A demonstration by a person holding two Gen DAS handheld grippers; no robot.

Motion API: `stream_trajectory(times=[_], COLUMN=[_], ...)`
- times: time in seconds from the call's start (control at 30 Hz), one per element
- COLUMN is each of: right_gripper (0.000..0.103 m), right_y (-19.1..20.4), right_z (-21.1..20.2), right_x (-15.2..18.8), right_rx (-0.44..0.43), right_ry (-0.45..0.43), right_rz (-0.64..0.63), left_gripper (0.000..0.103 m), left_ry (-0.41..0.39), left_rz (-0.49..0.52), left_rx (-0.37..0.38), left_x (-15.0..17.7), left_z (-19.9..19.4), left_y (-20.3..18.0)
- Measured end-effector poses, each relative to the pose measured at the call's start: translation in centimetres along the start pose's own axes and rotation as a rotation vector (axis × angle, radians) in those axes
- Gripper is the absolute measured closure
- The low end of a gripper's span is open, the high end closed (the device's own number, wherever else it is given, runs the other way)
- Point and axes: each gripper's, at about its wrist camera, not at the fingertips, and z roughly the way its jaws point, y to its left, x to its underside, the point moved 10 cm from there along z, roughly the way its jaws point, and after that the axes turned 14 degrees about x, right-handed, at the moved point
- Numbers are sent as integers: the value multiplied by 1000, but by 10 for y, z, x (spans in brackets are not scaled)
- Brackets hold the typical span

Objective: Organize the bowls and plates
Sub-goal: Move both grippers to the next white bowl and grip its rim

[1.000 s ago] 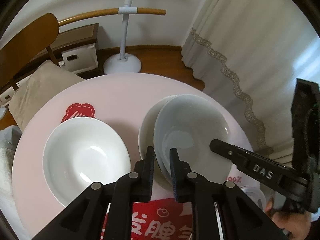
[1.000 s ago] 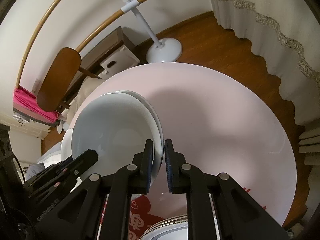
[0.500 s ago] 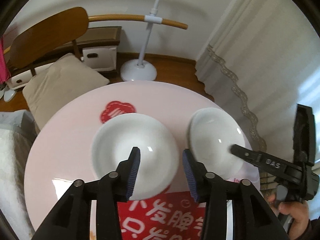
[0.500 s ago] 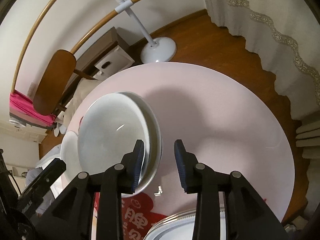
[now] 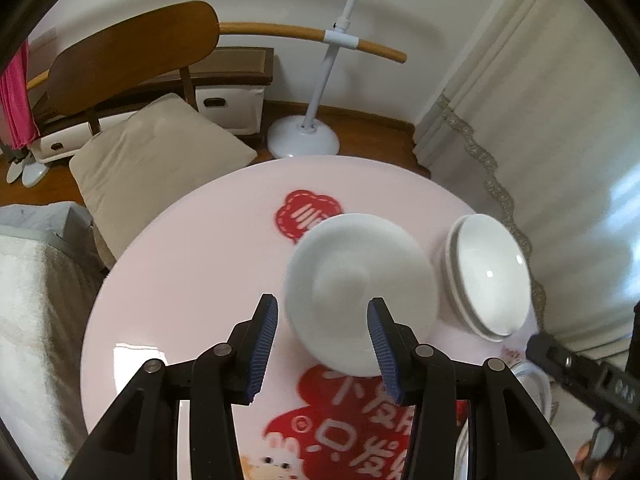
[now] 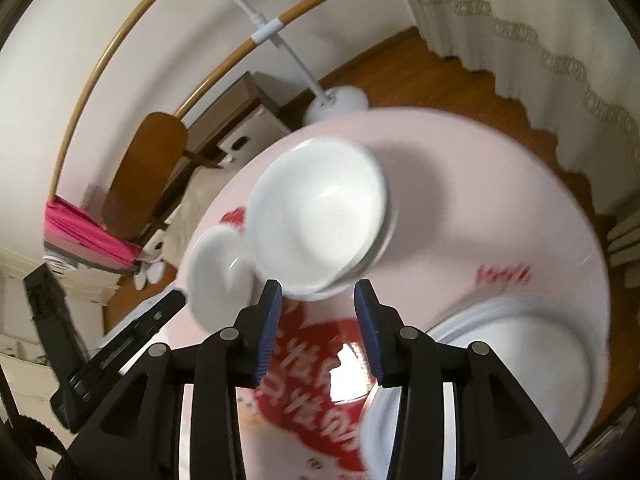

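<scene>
Left gripper [image 5: 322, 340] held above the table, jaws spread wide, gripping nothing; right gripper [image 6: 318, 324] likewise spread and empty. Directly ahead of the left fingers, a single white bowl [image 5: 360, 292] sitting alone on the round pink table [image 5: 192, 272]. Just beside it, toward the curtain, a stack of two nested bowls [image 5: 490, 276]. Three bowls counted in all. Near the right gripper, at the table's near edge, white plates [image 6: 516, 360], blurred, number impossible to tell. Beyond the table: one wooden chair [image 5: 132, 52] with one beige cushion [image 5: 156, 160], one white floor stand [image 5: 304, 140], lace-trimmed curtain [image 5: 560, 120], wood floor.
</scene>
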Motion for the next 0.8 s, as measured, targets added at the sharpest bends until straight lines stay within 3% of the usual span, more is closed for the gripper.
stream_trajectory(times=[0.13,0.4,0.5,0.6,0.8], right_gripper=[63,63,63,63,61], right_y=[22,44,50,56,66], right_z=[11,31,40,46,59], right_x=[26,45,48,45,42], right_rx=[-23,-71,-66,-56,-23], right_ry=[44,93,94,88,77], right_rz=[3,71,84,89,90], left_gripper=[60,63,79,88,88], left_ry=[32,118,142,149,163], left_rz=[10,45,69,72,77], left_rx=[-19,-6,-12,26,53], left_x=[1,2,1,2,12], left_z=[6,41,51,54,52], left_y=[10,14,14,13,26])
